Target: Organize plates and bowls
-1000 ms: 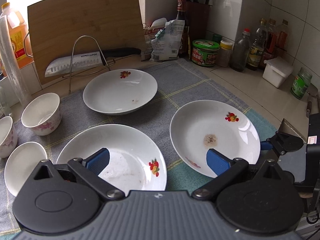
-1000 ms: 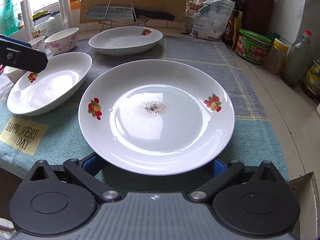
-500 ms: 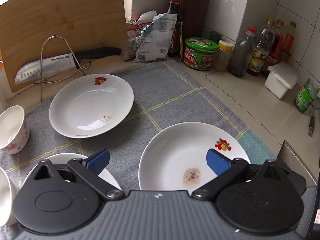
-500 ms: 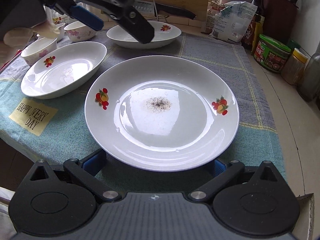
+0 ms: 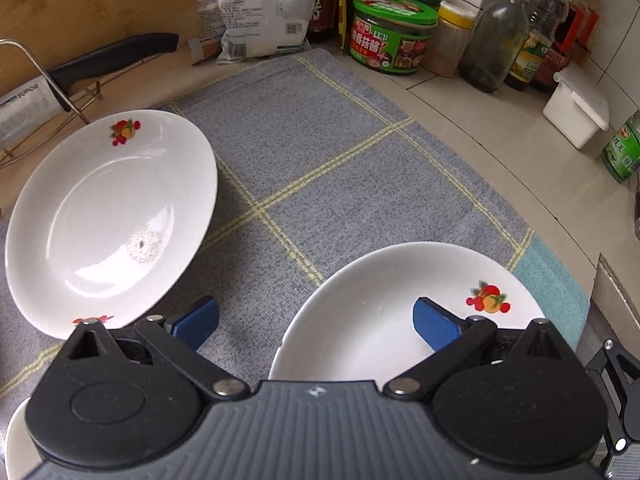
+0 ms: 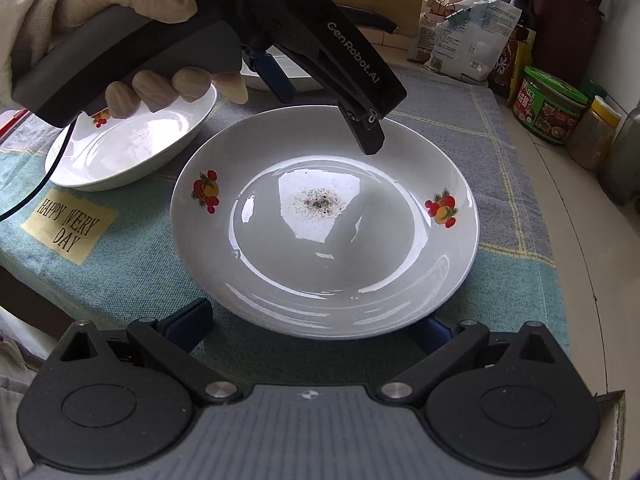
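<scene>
My left gripper (image 5: 316,318) hangs with its blue pads spread wide and nothing between them, above the gap between two plates on the grey checked cloth (image 5: 320,152). Its right pad sits over the near plate (image 5: 360,320), the one with a fruit print on the rim; its left pad is over bare cloth just beside the far plate (image 5: 108,220), which lies toward the knife rack (image 5: 48,92) and has a small speck of residue in its well. Through the right wrist camera I see that same left gripper (image 6: 324,92) held by a gloved hand (image 6: 104,12), poised over the back rim of the near plate (image 6: 324,224); whether it touches the rim I cannot tell. My right gripper (image 6: 308,324) is also spread wide, its pads flanking the plate's front edge and partly tucked under it, clamping nothing. That plate carries a dark peppery smear at its centre. A third plate (image 6: 132,148) lies to the left, near a "HAPPY EVERY DAY" label (image 6: 68,228) on the teal border. Jars and bottles (image 5: 392,36) line the counter behind.
</scene>
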Available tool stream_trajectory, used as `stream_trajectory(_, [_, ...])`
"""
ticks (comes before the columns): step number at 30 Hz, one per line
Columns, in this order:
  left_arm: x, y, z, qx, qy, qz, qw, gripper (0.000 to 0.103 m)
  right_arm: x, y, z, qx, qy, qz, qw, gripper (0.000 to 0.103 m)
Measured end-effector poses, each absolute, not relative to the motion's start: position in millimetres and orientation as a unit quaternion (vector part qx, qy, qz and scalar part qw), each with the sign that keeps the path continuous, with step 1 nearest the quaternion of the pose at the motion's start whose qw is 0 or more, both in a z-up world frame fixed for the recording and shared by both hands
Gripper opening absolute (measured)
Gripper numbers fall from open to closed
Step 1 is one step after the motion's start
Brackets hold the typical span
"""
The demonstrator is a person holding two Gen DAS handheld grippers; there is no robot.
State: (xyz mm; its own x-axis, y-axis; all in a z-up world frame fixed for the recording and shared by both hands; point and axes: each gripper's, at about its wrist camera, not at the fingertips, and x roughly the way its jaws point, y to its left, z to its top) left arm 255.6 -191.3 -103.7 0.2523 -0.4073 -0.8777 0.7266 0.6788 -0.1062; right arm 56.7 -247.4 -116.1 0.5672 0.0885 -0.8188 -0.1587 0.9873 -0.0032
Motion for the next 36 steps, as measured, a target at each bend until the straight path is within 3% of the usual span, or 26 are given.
stream_trajectory(29, [259,-198,-127,0.227,0.472,-0.425,0.738,0.102,48,-241,-115,-0.021,0.454,0.03,0.89,0.103])
stream_trajectory(36, [254,-196,-122,0.241,0.488,-0.488,0.683,0.102,41,-239,-115,-0.018,0.445,0.027,0.895,0.103])
